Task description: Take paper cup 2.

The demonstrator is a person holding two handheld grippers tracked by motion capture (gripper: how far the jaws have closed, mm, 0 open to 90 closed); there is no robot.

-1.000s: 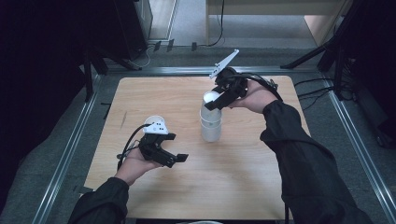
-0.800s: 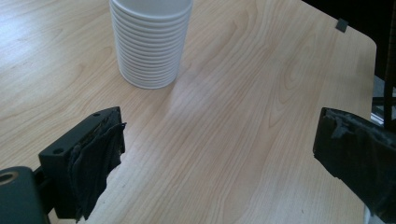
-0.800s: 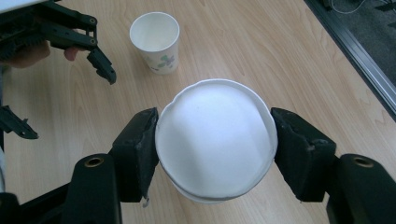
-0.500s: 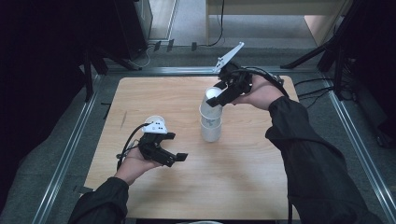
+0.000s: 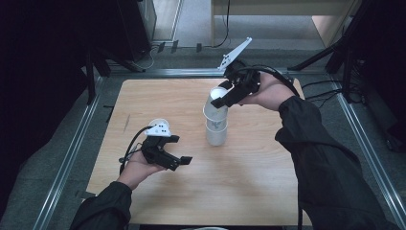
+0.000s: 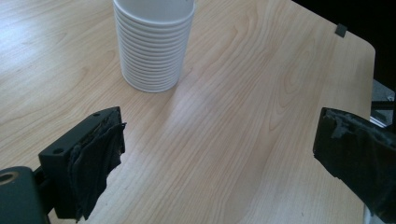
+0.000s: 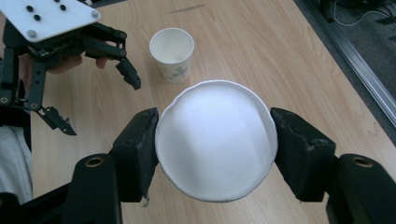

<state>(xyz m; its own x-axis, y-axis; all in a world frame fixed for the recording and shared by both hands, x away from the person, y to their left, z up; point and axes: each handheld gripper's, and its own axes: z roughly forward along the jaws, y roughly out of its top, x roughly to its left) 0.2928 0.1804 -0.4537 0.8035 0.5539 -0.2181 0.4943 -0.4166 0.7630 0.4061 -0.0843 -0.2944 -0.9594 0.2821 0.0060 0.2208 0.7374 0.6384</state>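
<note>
Above the middle of the wooden table, the right gripper holds a white paper cup lifted clear of a second cup that stands upright on the board just below it. Seen from the right gripper view, the two black jaws press against opposite sides of the held cup, squeezing its rim slightly out of round, with its open mouth turned toward the camera. Farther off in that same view the standing cup rests on the wood, a faint green print on its side, and the left gripper hovers beside it with its jaws spread. On the near left of the table the left gripper sits in the person's upturned hand, a cable looping back from it; its jaws are wide apart with nothing between them. Its own view looks between those padded jaws across bare wood to the ribbed white wall of the standing cup, which is well apart from the jaws.
</note>
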